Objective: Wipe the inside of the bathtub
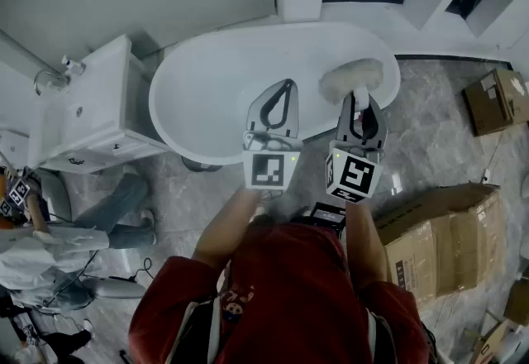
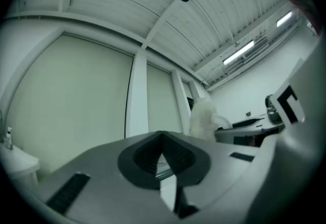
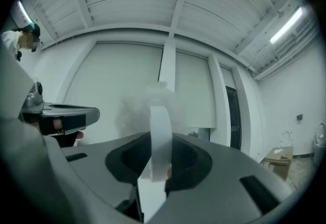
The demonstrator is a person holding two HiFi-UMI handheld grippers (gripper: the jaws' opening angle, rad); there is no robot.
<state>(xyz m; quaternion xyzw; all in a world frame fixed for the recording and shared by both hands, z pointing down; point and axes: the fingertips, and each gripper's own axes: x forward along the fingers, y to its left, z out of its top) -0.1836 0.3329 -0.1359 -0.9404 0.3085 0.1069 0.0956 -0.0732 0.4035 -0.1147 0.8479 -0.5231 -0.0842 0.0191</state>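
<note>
Over the white oval bathtub, both tools held up; right tool clenched on the flat white handle of a fluffy white duster, whose head sits at the tub's right end; left tool pinched together on nothing, just beside; white vanity cabinet left of tub.

The handle runs between the right gripper fingers, and the duster head sits just beyond their tips, in the right end of the bathtub, seemingly against its inner wall. The left gripper fingers, pressed together on nothing, hang just left of the right pair, over the tub's middle. Well left of the left fingers a cabinet stands beside the tub; right of the right fingers, on the floor, a cardboard box lies nearer the person and a second box farther off
</note>
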